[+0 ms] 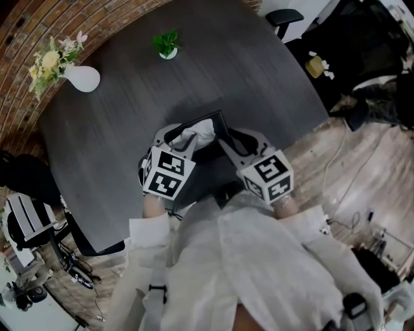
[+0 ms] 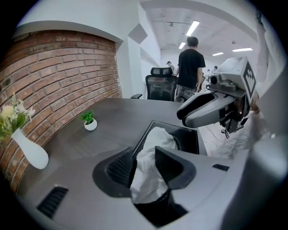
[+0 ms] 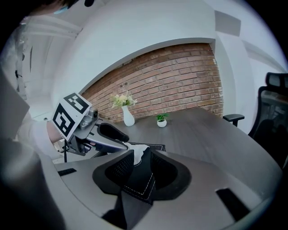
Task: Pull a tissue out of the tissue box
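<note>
A black tissue box point(image 1: 217, 152) with white stitching sits on the dark table point(image 1: 123, 116), close to the near edge. A white tissue point(image 1: 198, 133) sticks up out of its top. My left gripper point(image 1: 186, 141) is shut on that tissue; in the left gripper view the crumpled tissue point(image 2: 150, 166) fills the gap between the jaws of the left gripper point(image 2: 145, 155), with the tissue box point(image 2: 185, 138) just beyond. My right gripper point(image 1: 224, 139) is shut on the box's edge; in the right gripper view the right gripper point(image 3: 141, 157) pinches the black stitched wall of the tissue box point(image 3: 137, 182).
A white vase of flowers point(image 1: 83, 77) stands at the table's far left and a small potted plant point(image 1: 167, 46) at the back. An office chair point(image 1: 283, 16) is behind the table. A person point(image 2: 190, 67) stands beyond it. A brick wall point(image 2: 63, 85) runs along the left.
</note>
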{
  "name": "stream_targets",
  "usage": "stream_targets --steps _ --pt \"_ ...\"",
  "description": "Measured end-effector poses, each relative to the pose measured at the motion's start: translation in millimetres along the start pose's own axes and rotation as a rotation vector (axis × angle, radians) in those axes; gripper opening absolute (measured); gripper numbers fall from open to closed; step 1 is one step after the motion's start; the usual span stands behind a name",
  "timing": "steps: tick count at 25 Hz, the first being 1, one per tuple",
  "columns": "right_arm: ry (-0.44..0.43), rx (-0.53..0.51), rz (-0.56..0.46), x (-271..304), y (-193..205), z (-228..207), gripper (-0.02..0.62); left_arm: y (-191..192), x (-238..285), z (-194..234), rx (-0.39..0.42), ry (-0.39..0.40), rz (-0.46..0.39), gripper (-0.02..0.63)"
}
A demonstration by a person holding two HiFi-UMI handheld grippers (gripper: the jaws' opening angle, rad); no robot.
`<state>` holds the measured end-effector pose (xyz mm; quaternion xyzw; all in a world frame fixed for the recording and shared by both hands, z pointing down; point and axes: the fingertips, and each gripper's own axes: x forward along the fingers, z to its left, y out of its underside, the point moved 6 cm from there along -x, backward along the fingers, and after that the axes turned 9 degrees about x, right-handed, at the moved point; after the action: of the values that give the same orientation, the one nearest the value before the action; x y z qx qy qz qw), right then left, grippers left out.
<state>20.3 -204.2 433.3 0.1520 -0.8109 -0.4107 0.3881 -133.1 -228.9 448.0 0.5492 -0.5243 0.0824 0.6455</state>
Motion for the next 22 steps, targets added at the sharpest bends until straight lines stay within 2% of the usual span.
stream_targets --steps 6,12,17,22 --pt "0.005 0.007 -0.004 -4.3 2.7 -4.6 0.1 -1.0 8.9 -4.7 0.073 -0.002 0.041 0.138" --pt "0.018 0.029 0.007 -4.7 8.0 -8.4 0.1 -0.6 10.1 -6.2 0.15 -0.05 0.063 0.138" --pt "0.017 0.033 0.004 -3.3 7.6 -11.1 0.1 -1.4 9.9 -8.7 0.188 -0.087 0.064 0.134" --pt "0.003 0.025 0.007 1.1 3.1 -10.7 0.1 -2.9 9.1 -9.2 0.211 -0.083 0.076 0.117"
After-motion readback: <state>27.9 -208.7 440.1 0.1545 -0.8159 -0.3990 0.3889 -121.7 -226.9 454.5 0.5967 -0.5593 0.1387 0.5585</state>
